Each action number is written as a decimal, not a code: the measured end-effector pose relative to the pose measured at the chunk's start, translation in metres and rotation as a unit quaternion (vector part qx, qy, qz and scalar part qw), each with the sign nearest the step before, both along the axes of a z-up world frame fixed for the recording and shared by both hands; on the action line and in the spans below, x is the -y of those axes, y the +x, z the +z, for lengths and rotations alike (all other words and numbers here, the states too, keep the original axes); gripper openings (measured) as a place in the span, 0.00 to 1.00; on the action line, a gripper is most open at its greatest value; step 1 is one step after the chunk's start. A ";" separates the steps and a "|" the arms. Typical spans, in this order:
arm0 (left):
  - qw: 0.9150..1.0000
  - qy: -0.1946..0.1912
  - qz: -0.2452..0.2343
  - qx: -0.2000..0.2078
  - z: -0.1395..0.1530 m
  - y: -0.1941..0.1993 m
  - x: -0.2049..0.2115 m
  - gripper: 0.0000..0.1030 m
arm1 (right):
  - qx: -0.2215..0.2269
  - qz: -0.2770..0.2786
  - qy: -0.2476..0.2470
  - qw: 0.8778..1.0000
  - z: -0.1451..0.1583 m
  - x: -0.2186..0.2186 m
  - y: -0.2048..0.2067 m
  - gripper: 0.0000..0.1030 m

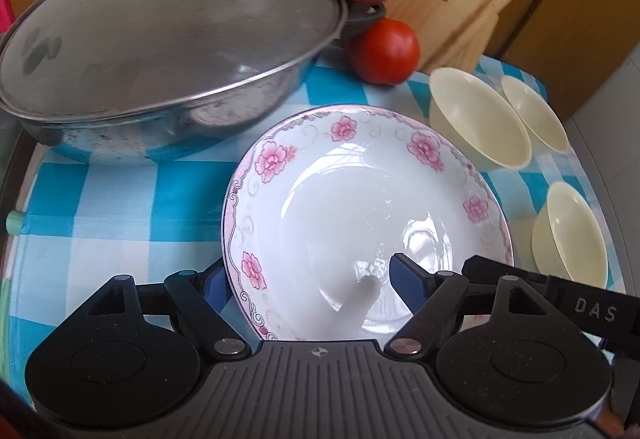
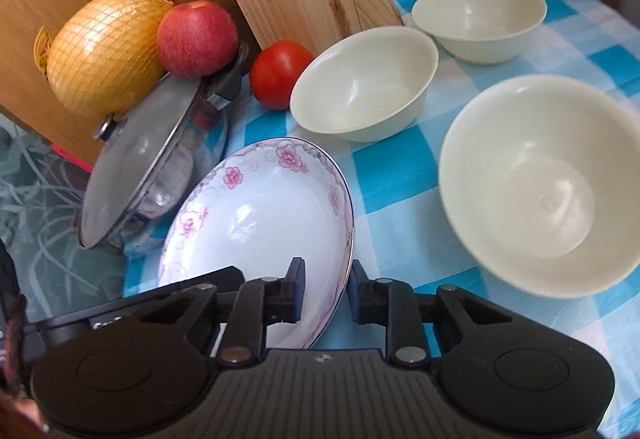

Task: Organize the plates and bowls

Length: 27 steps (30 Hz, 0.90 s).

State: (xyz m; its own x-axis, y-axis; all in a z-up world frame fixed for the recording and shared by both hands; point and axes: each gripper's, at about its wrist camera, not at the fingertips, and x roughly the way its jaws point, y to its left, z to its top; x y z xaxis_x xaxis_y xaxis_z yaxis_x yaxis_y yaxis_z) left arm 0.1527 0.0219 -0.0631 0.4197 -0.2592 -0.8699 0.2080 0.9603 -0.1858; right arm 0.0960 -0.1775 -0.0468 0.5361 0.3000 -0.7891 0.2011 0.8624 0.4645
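Plate (image 1: 360, 207) sits on the checked counter (image 1: 120, 199) between pot (image 1: 160, 51) and three bowls, its rim straddled on opposite sides by both spread, unclenched pairs of fingers, left gripper (image 1: 306, 279) and right gripper (image 2: 326, 289), neither yet pinching.

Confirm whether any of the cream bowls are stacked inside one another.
No: the near bowl, middle bowl and far bowl each sit separately on the checked cloth.
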 end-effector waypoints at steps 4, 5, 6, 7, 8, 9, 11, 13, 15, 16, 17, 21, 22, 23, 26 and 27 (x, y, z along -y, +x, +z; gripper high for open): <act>1.000 0.008 -0.029 0.004 0.001 -0.012 0.013 0.82 | -0.004 -0.003 -0.017 1.000 0.003 0.006 -0.007 0.20; 0.999 0.007 -0.034 0.004 0.001 -0.014 0.016 0.82 | -0.004 -0.003 -0.024 1.000 0.003 0.007 -0.008 0.20; 0.999 0.005 -0.038 0.002 0.001 -0.016 0.018 0.82 | -0.003 -0.003 -0.029 1.000 0.004 0.008 -0.010 0.20; 0.999 0.005 -0.041 0.000 0.000 -0.017 0.020 0.82 | -0.003 -0.005 -0.030 1.000 0.004 0.010 -0.011 0.20; 0.999 0.007 -0.044 -0.001 -0.001 -0.019 0.022 0.82 | -0.003 -0.006 -0.030 1.000 0.004 0.011 -0.013 0.20; 0.999 0.010 -0.048 0.000 -0.002 -0.021 0.023 0.82 | -0.003 -0.006 -0.027 1.000 0.004 0.013 -0.015 0.20; 0.999 0.018 -0.050 0.004 -0.001 -0.024 0.023 0.81 | 0.001 -0.006 -0.023 1.000 0.007 0.014 -0.020 0.21; 0.999 0.011 -0.048 0.004 0.001 -0.028 0.019 0.81 | 0.007 -0.007 -0.027 1.000 0.011 0.015 -0.024 0.21; 0.999 0.008 -0.039 0.008 0.006 -0.034 0.015 0.82 | 0.014 -0.004 -0.034 0.999 0.015 0.015 -0.030 0.21; 0.999 0.011 -0.031 0.011 0.010 -0.037 0.013 0.82 | 0.016 -0.002 -0.038 0.999 0.017 0.015 -0.034 0.22; 0.999 0.013 -0.026 0.014 0.013 -0.041 0.011 0.82 | 0.018 0.001 -0.043 0.999 0.019 0.015 -0.038 0.22; 1.000 0.001 -0.021 0.018 0.026 -0.064 0.005 0.84 | 0.027 0.009 -0.062 0.998 0.028 0.016 -0.057 0.26; 1.000 -0.006 -0.023 0.017 0.029 -0.070 0.005 0.84 | 0.032 0.009 -0.068 0.997 0.031 0.017 -0.064 0.26; 0.999 -0.012 -0.027 0.015 0.031 -0.077 0.005 0.84 | 0.037 0.009 -0.073 0.997 0.034 0.019 -0.070 0.27; 0.999 -0.020 -0.035 0.004 0.031 -0.101 0.005 0.86 | 0.037 0.009 -0.079 0.996 0.038 0.024 -0.088 0.32; 0.999 -0.027 -0.039 -0.002 0.030 -0.109 0.005 0.86 | 0.036 0.010 -0.075 0.996 0.038 0.026 -0.094 0.32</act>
